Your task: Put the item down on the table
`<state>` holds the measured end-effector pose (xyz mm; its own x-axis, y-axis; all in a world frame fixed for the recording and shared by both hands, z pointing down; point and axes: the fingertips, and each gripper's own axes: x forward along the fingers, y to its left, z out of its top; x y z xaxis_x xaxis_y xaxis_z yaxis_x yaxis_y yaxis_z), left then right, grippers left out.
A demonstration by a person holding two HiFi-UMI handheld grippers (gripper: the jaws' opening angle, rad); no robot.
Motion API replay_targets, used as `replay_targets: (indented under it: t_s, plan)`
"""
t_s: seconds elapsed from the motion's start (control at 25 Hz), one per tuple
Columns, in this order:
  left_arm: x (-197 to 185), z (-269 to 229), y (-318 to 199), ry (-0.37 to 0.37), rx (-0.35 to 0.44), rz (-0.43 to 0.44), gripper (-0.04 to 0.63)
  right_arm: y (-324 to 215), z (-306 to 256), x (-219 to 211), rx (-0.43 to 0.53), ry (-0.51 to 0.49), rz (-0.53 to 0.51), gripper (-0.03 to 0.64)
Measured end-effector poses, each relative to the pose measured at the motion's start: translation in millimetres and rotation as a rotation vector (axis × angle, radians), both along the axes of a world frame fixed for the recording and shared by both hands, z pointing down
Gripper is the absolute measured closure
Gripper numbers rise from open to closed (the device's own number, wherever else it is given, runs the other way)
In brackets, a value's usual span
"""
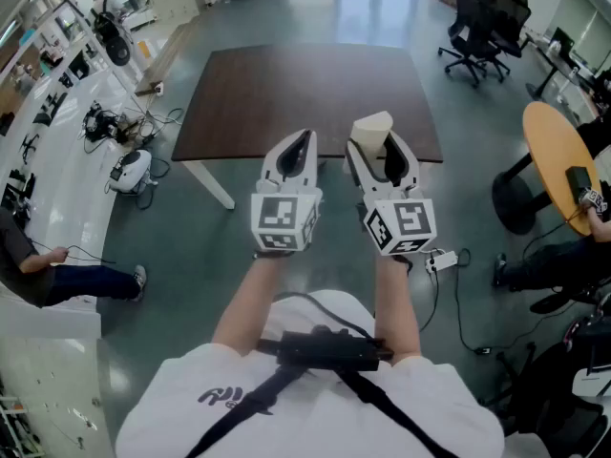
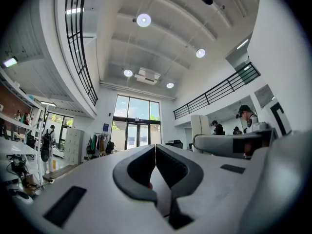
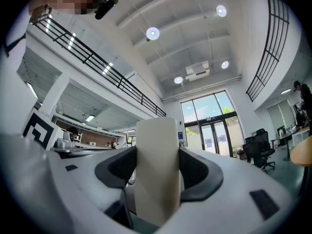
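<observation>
A cream-white cylinder (image 3: 157, 169) stands between the jaws of my right gripper (image 3: 158, 167), which is shut on it; both dark pads press its sides. In the head view the same cylinder (image 1: 370, 130) sticks up from the right gripper (image 1: 382, 156), held high above the floor just in front of the dark brown table (image 1: 305, 93). My left gripper (image 1: 298, 156) is raised beside it, shut with nothing in it. In the left gripper view the left gripper (image 2: 155, 167) has its pads touching. Both grippers point up toward the ceiling.
A white table leg (image 1: 205, 181) stands at the table's near left corner. Black office chairs (image 1: 482, 27) are at the back right, a round yellow table (image 1: 563, 160) at the right, and a white counter with cables (image 1: 57, 151) along the left. A power strip (image 1: 441, 260) lies on the floor.
</observation>
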<state>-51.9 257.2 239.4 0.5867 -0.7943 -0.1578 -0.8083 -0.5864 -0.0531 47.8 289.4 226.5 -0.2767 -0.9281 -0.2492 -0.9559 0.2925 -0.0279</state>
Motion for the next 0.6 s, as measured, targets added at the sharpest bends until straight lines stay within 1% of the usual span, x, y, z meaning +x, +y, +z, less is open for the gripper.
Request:
replay_targets:
  t_s: [0.16,0.28,0.44,0.6]
  plan:
    - [16.1,10.1,8.6,-0.015,-0.004,0.014,0.583,6.0,7.4,15.2,0.001,-0.013,0.009,0.330]
    - [25.0,19.4,14.1,-0.024,-0.017,0.021,0.583,8.4,13.1,27.7,-0.002,-0.010,0.037,0.330]
    - [21.9,32.1,15.0,-0.032,-0.041,-0.016,0.583,6.3,20.1,30.4,-0.007,-0.008,0.014,0.330]
    - [10.7,43.5,-2.2,-0.038,-0.070,-0.064,0.583,-16.1,27.9,25.6,-0.030,-0.019,-0.021,0.330]
